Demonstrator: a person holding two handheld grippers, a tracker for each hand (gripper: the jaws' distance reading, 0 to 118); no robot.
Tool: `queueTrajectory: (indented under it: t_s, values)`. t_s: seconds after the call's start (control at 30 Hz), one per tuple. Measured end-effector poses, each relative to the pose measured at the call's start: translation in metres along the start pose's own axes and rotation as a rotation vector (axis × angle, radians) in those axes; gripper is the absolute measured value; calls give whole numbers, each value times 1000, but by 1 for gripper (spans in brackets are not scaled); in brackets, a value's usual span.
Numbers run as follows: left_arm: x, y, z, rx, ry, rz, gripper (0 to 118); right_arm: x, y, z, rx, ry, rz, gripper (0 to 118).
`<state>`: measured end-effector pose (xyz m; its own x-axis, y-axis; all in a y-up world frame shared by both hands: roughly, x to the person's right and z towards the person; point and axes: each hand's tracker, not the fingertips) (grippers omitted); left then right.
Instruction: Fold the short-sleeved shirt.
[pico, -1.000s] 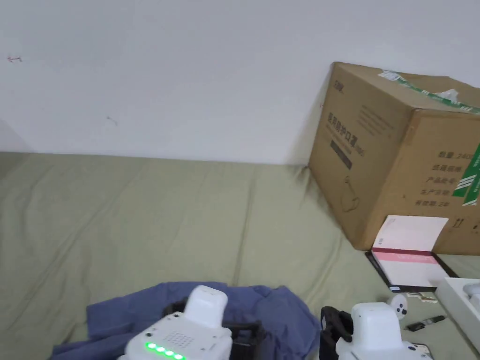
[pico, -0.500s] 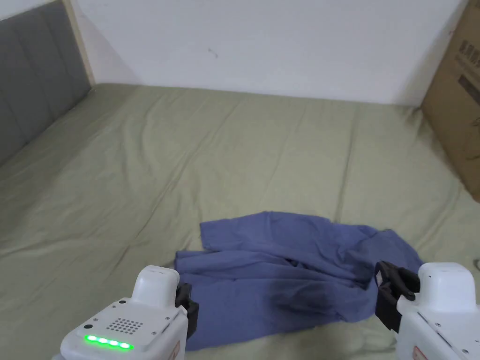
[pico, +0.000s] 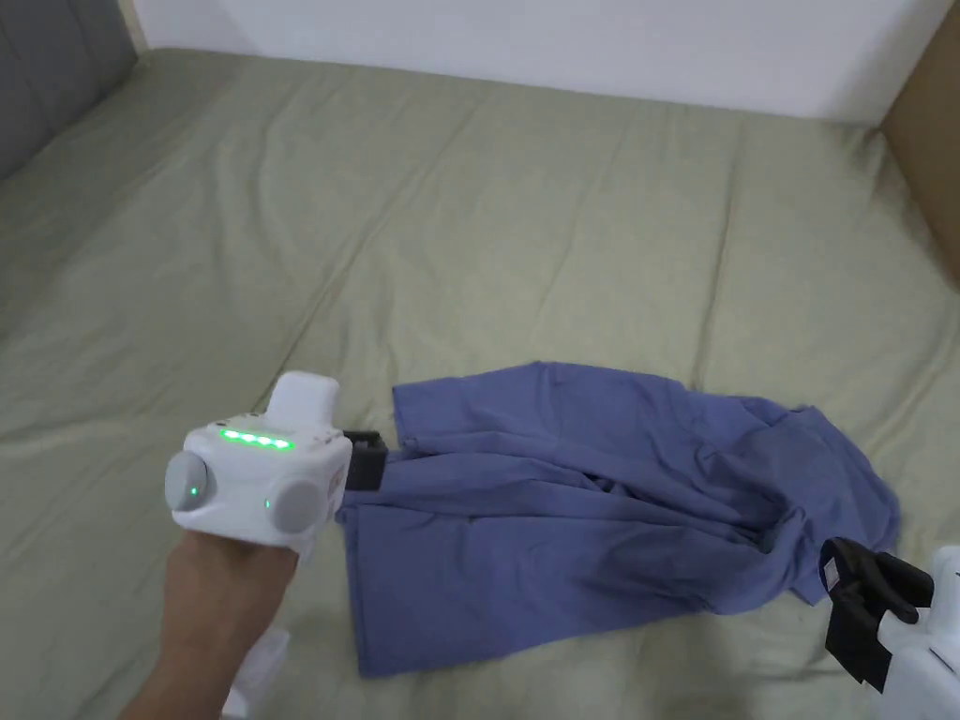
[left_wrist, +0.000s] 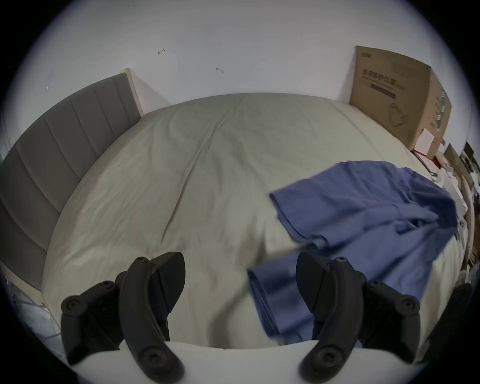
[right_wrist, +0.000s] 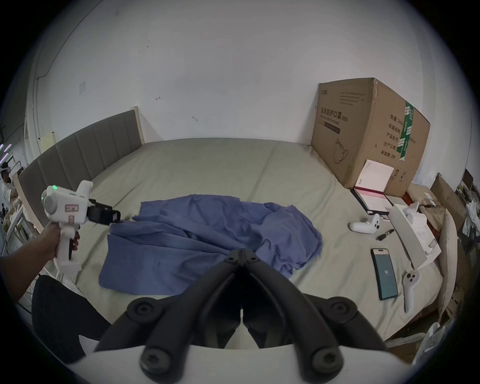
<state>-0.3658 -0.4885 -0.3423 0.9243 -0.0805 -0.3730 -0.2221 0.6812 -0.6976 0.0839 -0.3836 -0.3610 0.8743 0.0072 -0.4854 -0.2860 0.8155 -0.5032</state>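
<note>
A blue short-sleeved shirt (pico: 581, 506) lies crumpled and partly spread on the green bed sheet (pico: 469, 234). My left gripper (pico: 370, 459) is at the shirt's left edge, level with the notch between a sleeve and the body. In the left gripper view its jaws stand wide apart (left_wrist: 240, 270); the shirt (left_wrist: 363, 220) lies to the right, its edge under the right jaw. My right gripper (pico: 848, 600) hovers off the shirt's near right corner. In the right gripper view its jaws (right_wrist: 241, 253) meet with nothing between them, the shirt (right_wrist: 207, 233) just beyond.
A big cardboard box (right_wrist: 363, 130) stands at the bed's far right, a booklet (right_wrist: 371, 197) leaning against it. A phone (right_wrist: 385, 272) and two white controllers (right_wrist: 363, 226) lie right of the shirt. A grey headboard (left_wrist: 52, 156) closes off the left side.
The head camera has tilted down onto the bed. My left gripper has gone forward along the shirt's left edge. The right gripper stays near the shirt's right corner.
</note>
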Motion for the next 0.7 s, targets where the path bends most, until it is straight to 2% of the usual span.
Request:
queueTrajectory:
  t_s: [0.13,0.2,0.27,0.33,0.37,0.4,0.43,0.47,0.5,0.53,0.6,0.67,0.7]
  values:
    - [7,5,-23,-95,-47,-17,94,7,-4,-4,-21,-21,-8,0]
    - [25,-2,-19,-167,-65,-125,94,10,-5,-7,-28,-25,-16,0]
    - [37,-12,-25,-180,-9,-211,94,12,-5,-9,-30,-21,-23,0]
    - [37,-10,-23,-151,-9,-175,89,12,-4,-11,-33,-20,-22,0]
    - [37,-7,-19,-167,-14,-160,76,12,-4,-11,-33,-17,-20,0]
    - [38,-3,-11,-161,-43,-122,49,14,-3,-10,-30,-15,-20,0]
    - [33,-2,-14,-151,-45,-127,8,17,-3,-9,-28,-16,-22,0]
    - [40,-2,-9,-147,-24,-160,4,21,-2,-9,-25,-16,-28,0]
    - [45,-4,-8,-155,38,-260,4,27,-2,-9,-26,-14,-41,0]
    - [47,-5,-7,-167,7,-275,4,34,-1,-10,-27,-16,-58,0]
    - [34,3,5,-134,-21,-179,4,52,-1,-16,-38,-32,-90,0]
    - [22,13,27,-81,-48,-79,4,72,-2,-27,-64,-102,-72,0]
    - [21,17,39,-60,-47,-75,3,85,-4,-38,-92,-126,-51,0]
